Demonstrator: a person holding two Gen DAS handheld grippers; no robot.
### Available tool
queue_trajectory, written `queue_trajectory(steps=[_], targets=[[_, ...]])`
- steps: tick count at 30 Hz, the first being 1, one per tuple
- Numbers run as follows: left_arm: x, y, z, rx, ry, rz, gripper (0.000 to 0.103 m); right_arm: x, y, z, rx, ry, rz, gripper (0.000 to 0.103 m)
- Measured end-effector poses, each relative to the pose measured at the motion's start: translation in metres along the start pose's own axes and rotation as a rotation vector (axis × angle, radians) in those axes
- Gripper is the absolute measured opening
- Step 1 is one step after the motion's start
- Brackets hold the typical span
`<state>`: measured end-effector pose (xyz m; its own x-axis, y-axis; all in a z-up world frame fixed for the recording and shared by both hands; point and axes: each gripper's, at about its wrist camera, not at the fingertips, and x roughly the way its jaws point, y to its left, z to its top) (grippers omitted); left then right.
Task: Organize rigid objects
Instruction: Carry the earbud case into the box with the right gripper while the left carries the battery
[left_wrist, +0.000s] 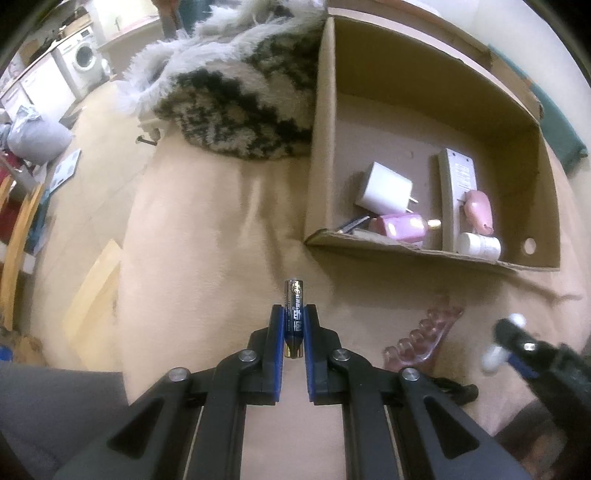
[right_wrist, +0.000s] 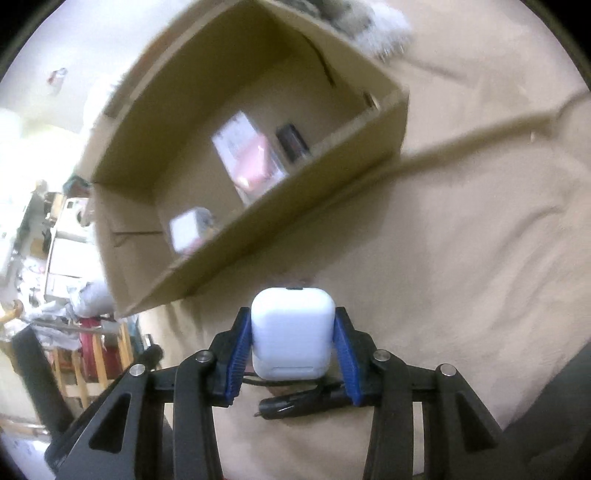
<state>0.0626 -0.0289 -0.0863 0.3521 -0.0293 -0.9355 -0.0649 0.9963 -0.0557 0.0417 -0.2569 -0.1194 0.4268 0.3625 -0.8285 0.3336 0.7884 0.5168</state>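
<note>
The cardboard box (right_wrist: 258, 229) lies ahead and left of the right gripper (right_wrist: 293, 332), clamped on a white case (right_wrist: 291, 332), while the left gripper (left_wrist: 294, 321) pinches a battery (left_wrist: 294, 317) lengthwise.

Two grippers are counted: the left gripper (left_wrist: 294, 325), lower centre of its view, and the right gripper (right_wrist: 292, 339), lower centre of its own. One battery (left_wrist: 294, 314) and one white earbud case (right_wrist: 291, 332) are recorded. One cardboard box (left_wrist: 369, 251) is noted at the right, in which are counted one white charger (left_wrist: 382, 188), one remote control (left_wrist: 456, 192), two pink items and one white jar (left_wrist: 478, 245). One pink toe separator (left_wrist: 424, 332) and one black plug (right_wrist: 295, 404) are logged outside it.
</note>
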Motion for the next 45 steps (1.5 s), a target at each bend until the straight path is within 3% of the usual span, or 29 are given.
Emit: queue_trajectory(steps=[10,16,22,32,39,45], targets=[[-0.037,0.002,0.001,-0.003,-0.149,0.02,0.009,-0.059,0.043,0.003,-0.215,-0.183,0.048,0.045],[-0.059,0.0,0.01,-0.006,-0.222,0.0,0.009,-0.09,0.053,0.028,-0.301,-0.263,0.068,0.045],[-0.074,-0.018,0.025,0.028,-0.251,-0.031,0.009,-0.095,0.053,0.065,-0.343,-0.293,0.061,0.045],[-0.065,-0.041,0.071,0.059,-0.258,-0.028,0.009,-0.067,0.052,0.118,-0.363,-0.279,0.047,0.045],[-0.036,-0.07,0.095,0.156,-0.244,-0.014,0.009,-0.032,0.057,0.129,-0.391,-0.195,0.008,0.045],[-0.005,-0.074,0.091,0.165,-0.186,-0.04,0.009,0.002,0.061,0.123,-0.434,-0.082,-0.061,0.045]])
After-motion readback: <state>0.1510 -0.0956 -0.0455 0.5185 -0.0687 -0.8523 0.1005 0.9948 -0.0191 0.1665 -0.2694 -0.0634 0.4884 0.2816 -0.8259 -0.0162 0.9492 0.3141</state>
